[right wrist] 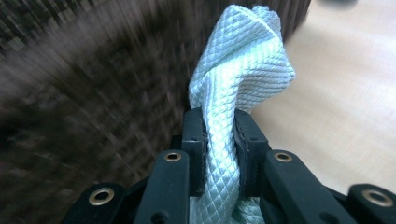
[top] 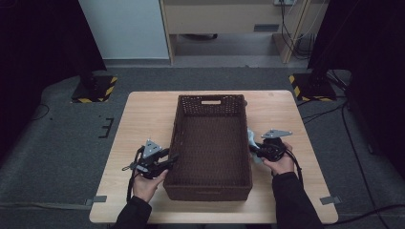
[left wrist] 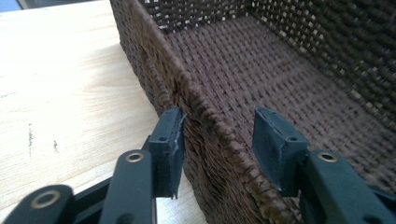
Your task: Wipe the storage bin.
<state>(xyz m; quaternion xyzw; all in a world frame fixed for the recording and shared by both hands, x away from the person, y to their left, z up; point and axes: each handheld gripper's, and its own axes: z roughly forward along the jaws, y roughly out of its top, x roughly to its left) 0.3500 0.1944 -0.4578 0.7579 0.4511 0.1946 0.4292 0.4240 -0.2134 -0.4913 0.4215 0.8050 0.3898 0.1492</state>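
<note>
You are holding the left gripper (top: 160, 161) at the basket (top: 210, 188), its fingers (left wrist: 170, 140) spread and straddling the basket's near left wall: one finger is touching the outside of the woven rim, the other is standing apart inside, not pressing. In the left gripper view the lower parts of both fingers are running off the bottom edge, and the basket's far end is cut off at the top, so you are seeing just a stretch of wall and floor weave. The surface (left wrist: 56, 93) is showing pale wood to the left.

Your right gripper (top: 260, 149) is sitting just beside the basket's right wall, its fingers pinching a pale blue-green cloth (right wrist: 233, 79). In the right gripper view the cloth is rising twisted from between the fingers (right wrist: 194, 140), and its lower end is hidden behind them. The basket beside it is heavily blurred there, a brown smear with no weave readable. From the high view the cloth (top: 250, 138) is small and partly covered by the gripper, so its full shape is hard to make out, and whether it is touching the basket wall cannot be told. Your sleeves are being cut off by the bottom edge.
</note>
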